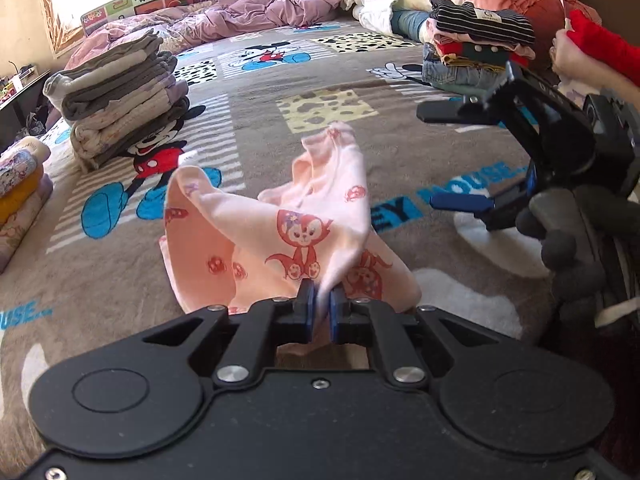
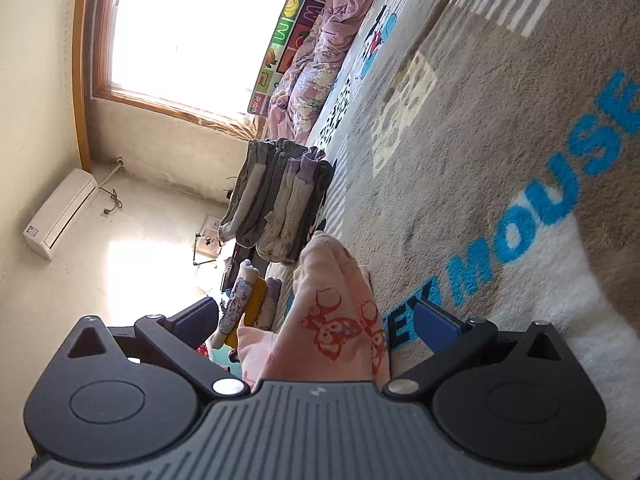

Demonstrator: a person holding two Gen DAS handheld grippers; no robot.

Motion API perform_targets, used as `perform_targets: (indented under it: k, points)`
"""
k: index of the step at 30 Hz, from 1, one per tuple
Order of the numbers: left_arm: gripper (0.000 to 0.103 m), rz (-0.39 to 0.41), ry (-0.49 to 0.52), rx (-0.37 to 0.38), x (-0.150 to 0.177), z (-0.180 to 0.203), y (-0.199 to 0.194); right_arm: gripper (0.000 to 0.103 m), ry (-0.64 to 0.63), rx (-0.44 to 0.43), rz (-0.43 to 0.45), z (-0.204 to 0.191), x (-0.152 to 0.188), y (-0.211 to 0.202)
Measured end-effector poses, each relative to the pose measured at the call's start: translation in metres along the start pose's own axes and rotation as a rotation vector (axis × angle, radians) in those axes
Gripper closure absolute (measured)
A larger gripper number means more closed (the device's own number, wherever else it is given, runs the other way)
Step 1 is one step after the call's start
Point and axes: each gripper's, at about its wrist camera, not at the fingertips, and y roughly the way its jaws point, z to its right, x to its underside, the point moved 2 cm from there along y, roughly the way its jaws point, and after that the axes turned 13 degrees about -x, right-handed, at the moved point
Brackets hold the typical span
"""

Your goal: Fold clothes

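A small pink garment (image 1: pixel 280 224) printed with red fox figures hangs bunched above the cartoon blanket (image 1: pixel 360 148). My left gripper (image 1: pixel 320 308) is shut on its near edge, the blue pads pinching the cloth. To the right, my right gripper (image 1: pixel 444 156) is turned on its side and stands open, apart from the garment. In the right wrist view the pink garment (image 2: pixel 336 320) lies between the spread fingers of my right gripper (image 2: pixel 320 320), and nothing is clamped on it.
A stack of folded grey and lilac clothes (image 1: pixel 120 96) stands at the left, a second folded stack (image 1: pixel 476 48) at the back right. A crumpled purple quilt (image 1: pixel 260 12) lies along the far edge. A hand with a red sleeve (image 1: pixel 592 48) is at the upper right.
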Motion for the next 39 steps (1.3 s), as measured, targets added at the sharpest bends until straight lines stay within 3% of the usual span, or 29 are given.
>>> perform_targets:
  k: [10, 12, 14, 17, 24, 30, 36, 37, 38, 39]
  points:
    - [0.097, -0.071, 0.0, 0.039, 0.067, 0.003, -0.017, 0.0, -0.034, -0.012, -0.06, -0.009, 0.014, 0.003]
    - [0.091, -0.081, -0.009, 0.068, 0.075, -0.002, -0.023, 0.0, -0.048, -0.008, -0.086, -0.011, 0.019, 0.008]
    - [0.073, -0.077, -0.041, 0.086, 0.081, -0.013, -0.034, 0.0, -0.054, -0.004, -0.107, -0.012, 0.023, 0.013]
    - [0.059, -0.045, -0.165, 0.096, 0.081, -0.04, -0.053, 0.0, -0.056, -0.002, -0.128, -0.011, 0.028, 0.018]
    - [0.053, 0.008, -0.514, 0.071, 0.056, -0.102, -0.063, 0.0, -0.065, 0.0, -0.149, -0.01, 0.032, 0.027]
    - [0.046, -0.005, -0.714, 0.207, 0.041, -0.118, -0.027, 0.0, -0.111, -0.026, -0.163, -0.019, 0.035, 0.03]
    - [0.047, -0.016, -0.803, 0.244, 0.028, -0.116, 0.013, 0.0, -0.099, -0.029, -0.159, -0.014, 0.037, 0.028]
    - [0.055, -0.023, -0.802, 0.257, 0.028, -0.113, 0.018, 0.0, -0.096, -0.032, -0.156, -0.013, 0.037, 0.028]
    - [0.076, -0.027, -0.793, 0.267, 0.027, -0.11, 0.021, 0.0, -0.092, -0.035, -0.153, -0.012, 0.036, 0.028]
    - [0.082, -0.019, -0.771, 0.282, 0.028, -0.106, 0.02, 0.0, -0.088, -0.038, -0.149, -0.011, 0.036, 0.028]
